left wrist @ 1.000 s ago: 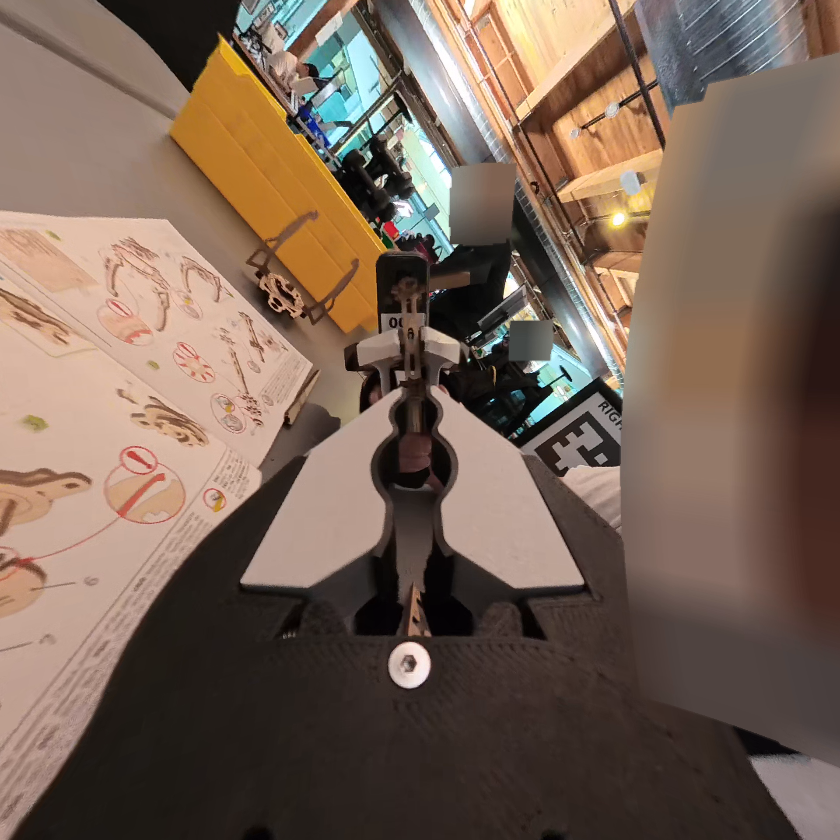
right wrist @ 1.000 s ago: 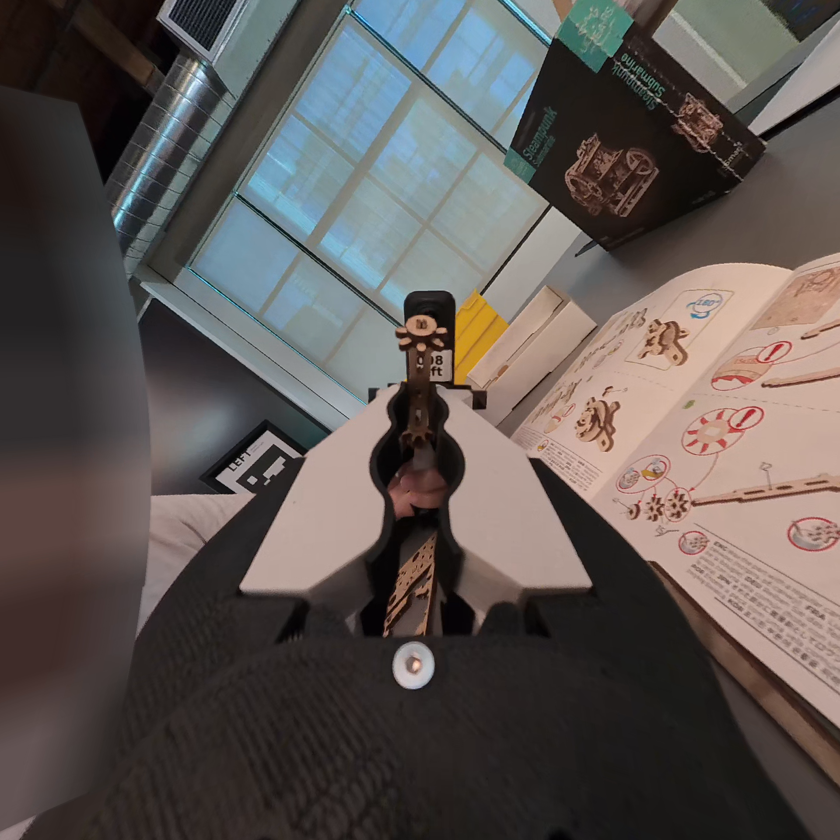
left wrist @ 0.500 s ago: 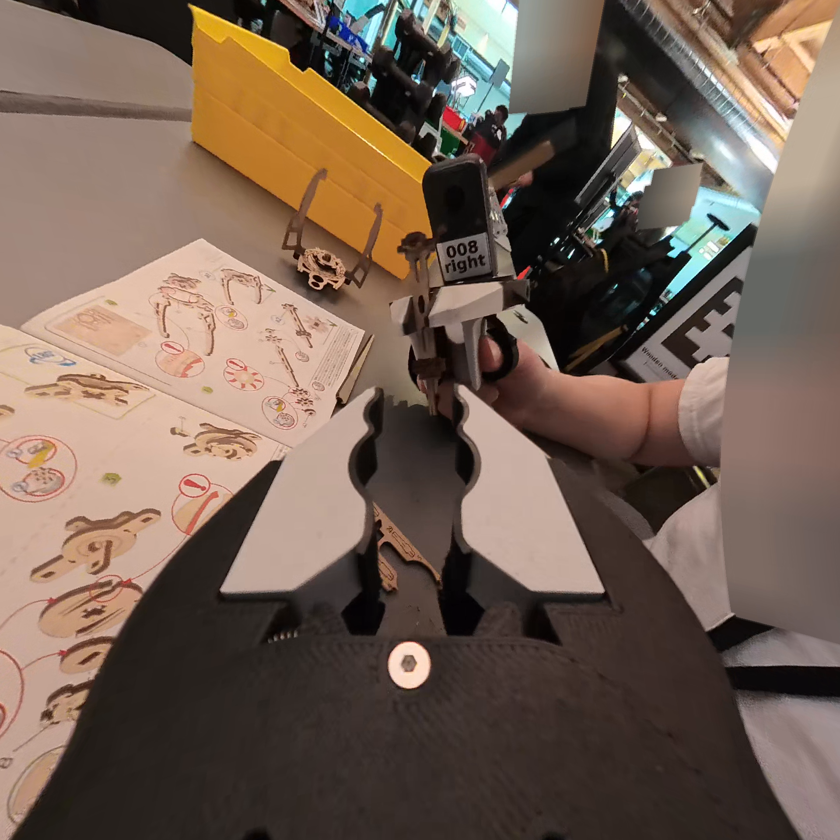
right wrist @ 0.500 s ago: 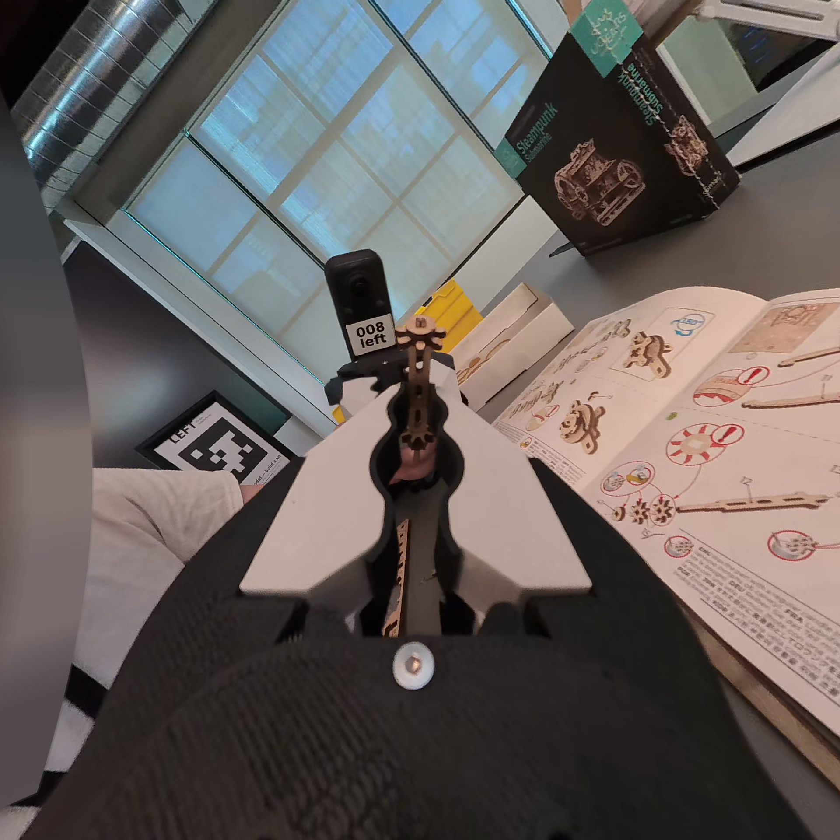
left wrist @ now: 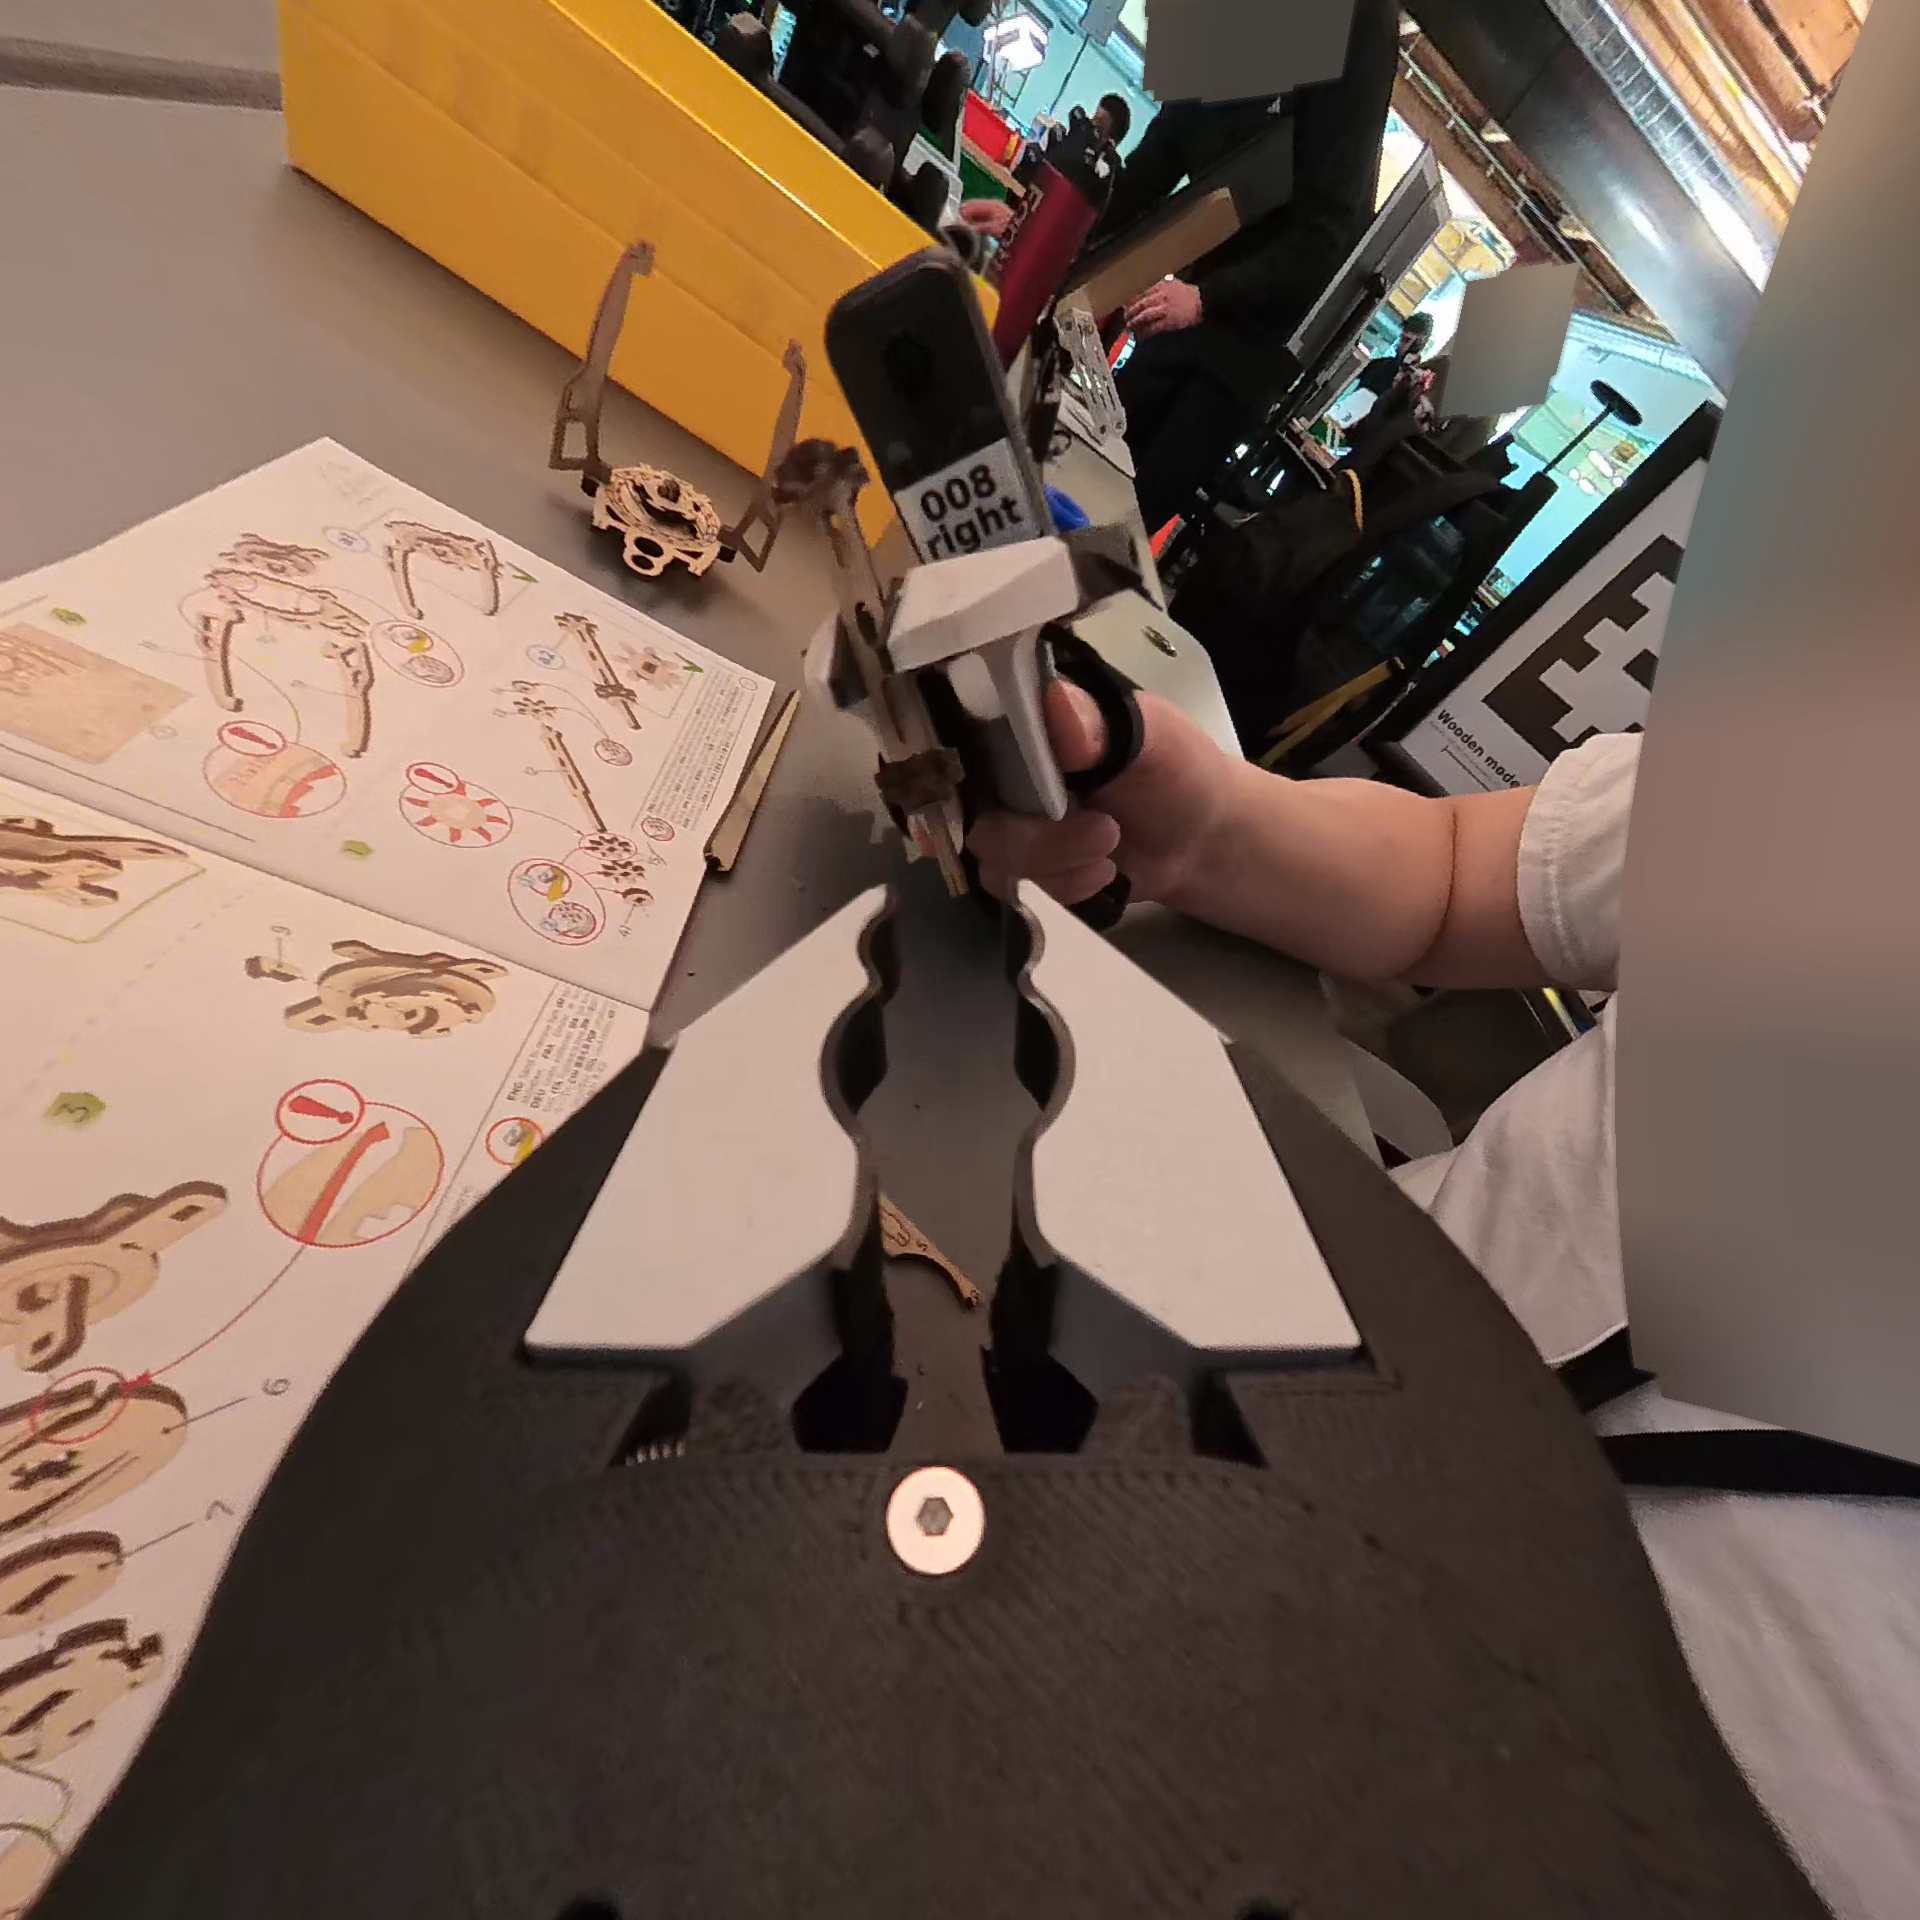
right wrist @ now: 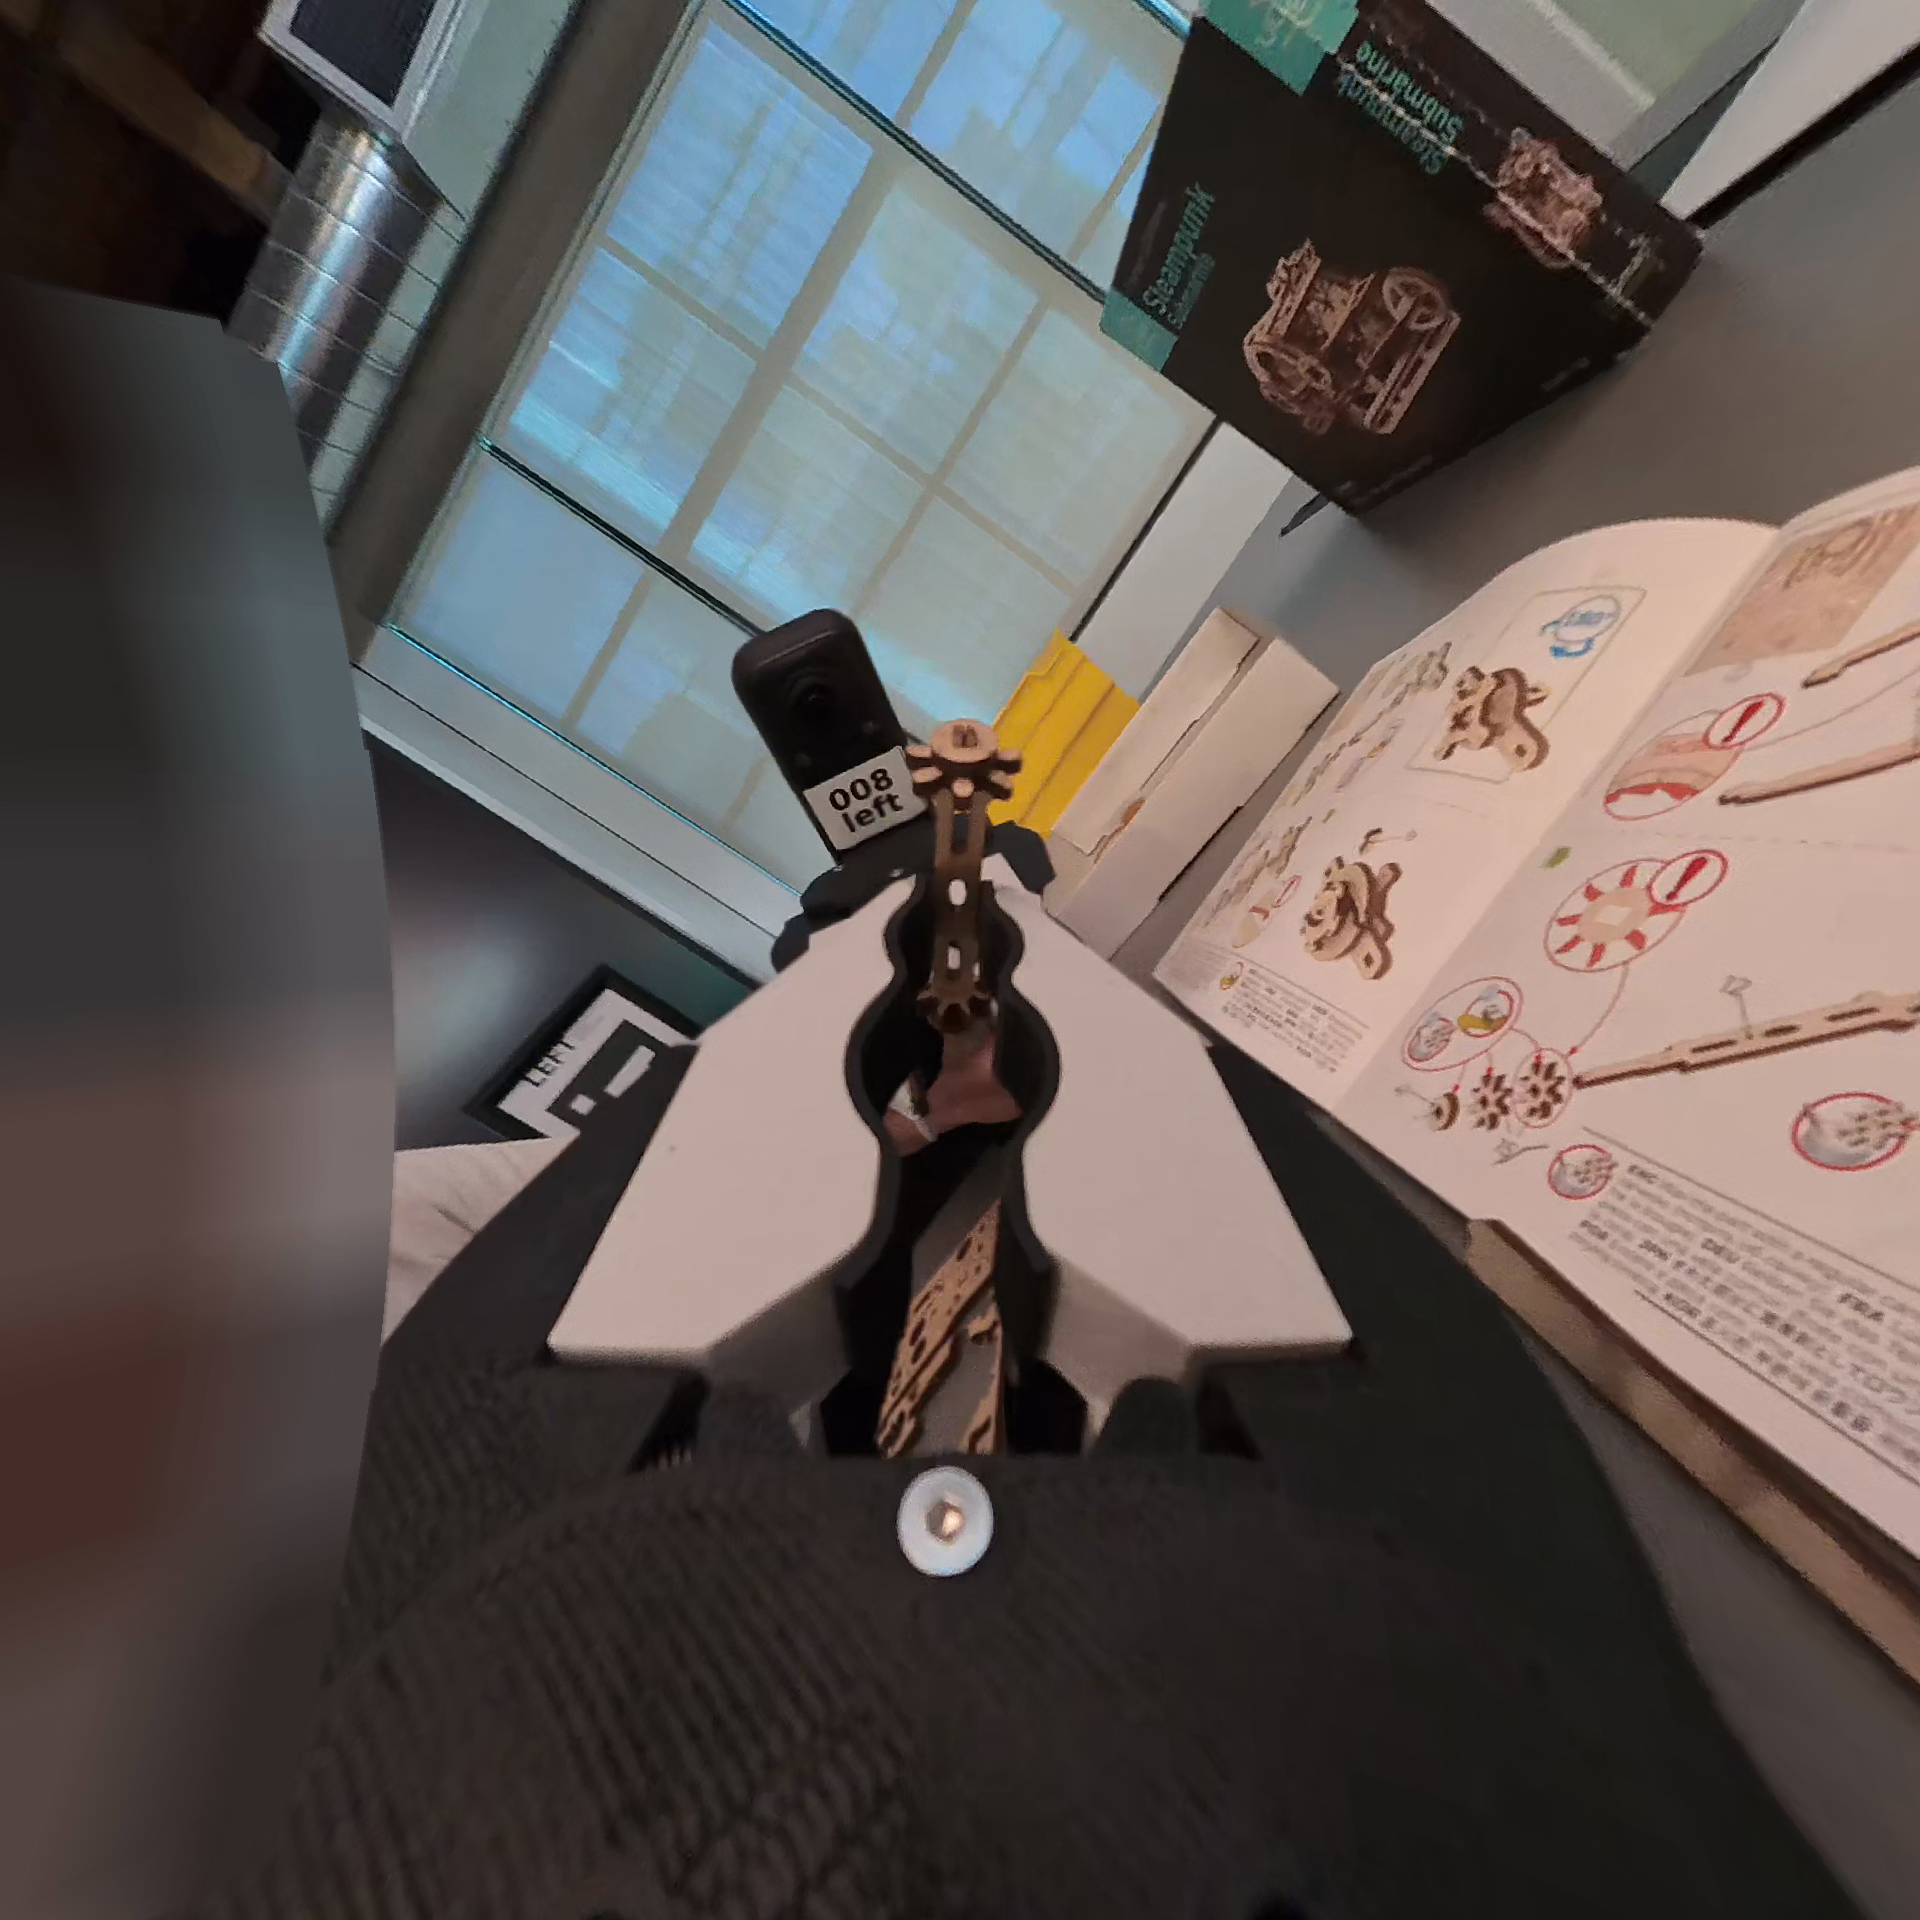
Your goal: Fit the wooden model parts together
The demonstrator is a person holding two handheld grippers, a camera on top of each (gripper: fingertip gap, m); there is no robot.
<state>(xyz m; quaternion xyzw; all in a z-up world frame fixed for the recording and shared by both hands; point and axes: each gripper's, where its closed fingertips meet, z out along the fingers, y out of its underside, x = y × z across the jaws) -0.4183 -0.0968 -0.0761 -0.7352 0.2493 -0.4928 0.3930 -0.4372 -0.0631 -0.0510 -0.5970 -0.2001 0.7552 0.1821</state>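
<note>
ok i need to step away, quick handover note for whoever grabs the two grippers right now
Left gripper: open, empty, low over the grey table.
Right gripper: shut on the wooden rod, which carries a gear at each end and is held up in the air.
A flat wooden piece lies on the table under the left gripper. The two-armed subassembly stands by the yellow bin; the instruction booklet lies open.
Done: gears are on the rod.
Left: likely joining the rod to the remaining parts; check the booklet.
</note>
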